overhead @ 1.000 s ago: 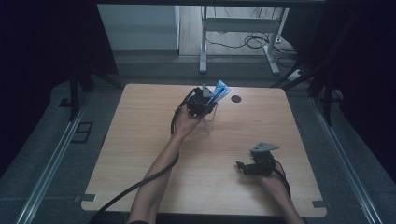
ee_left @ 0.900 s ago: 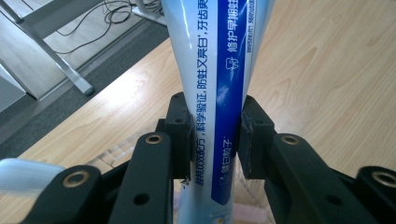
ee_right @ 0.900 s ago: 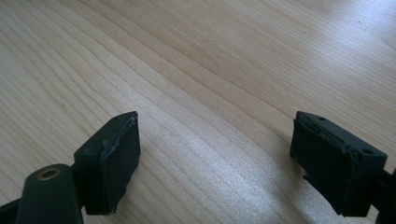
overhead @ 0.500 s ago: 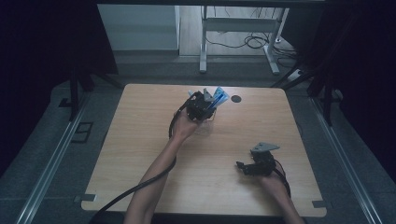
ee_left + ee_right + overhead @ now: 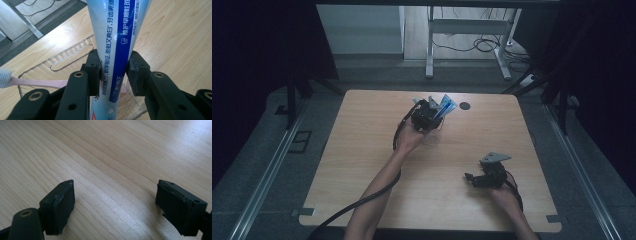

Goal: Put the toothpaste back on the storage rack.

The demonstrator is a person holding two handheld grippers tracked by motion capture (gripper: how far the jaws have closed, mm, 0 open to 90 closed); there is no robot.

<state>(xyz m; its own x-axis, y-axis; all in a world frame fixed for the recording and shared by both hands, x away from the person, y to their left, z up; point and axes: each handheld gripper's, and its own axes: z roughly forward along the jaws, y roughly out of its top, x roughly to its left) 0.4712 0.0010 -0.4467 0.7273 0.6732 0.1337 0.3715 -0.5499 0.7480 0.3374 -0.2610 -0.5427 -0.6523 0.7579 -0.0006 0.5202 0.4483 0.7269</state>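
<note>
Toothpaste tube (image 5: 117,42) clamped between left gripper (image 5: 113,72) jaws (upright).

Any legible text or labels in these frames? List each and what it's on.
On the toothpaste tube held in the left gripper, Chinese print along its length:
"防蛀又亮白" on the white band
"牙齿更健", cut off by the frame edge
"修护早期蛀" on the blue stripe, partly cut off
Smaller print on the stripe and near the tube's lower end: too small to read.
Nothing else carries readable text.
</note>
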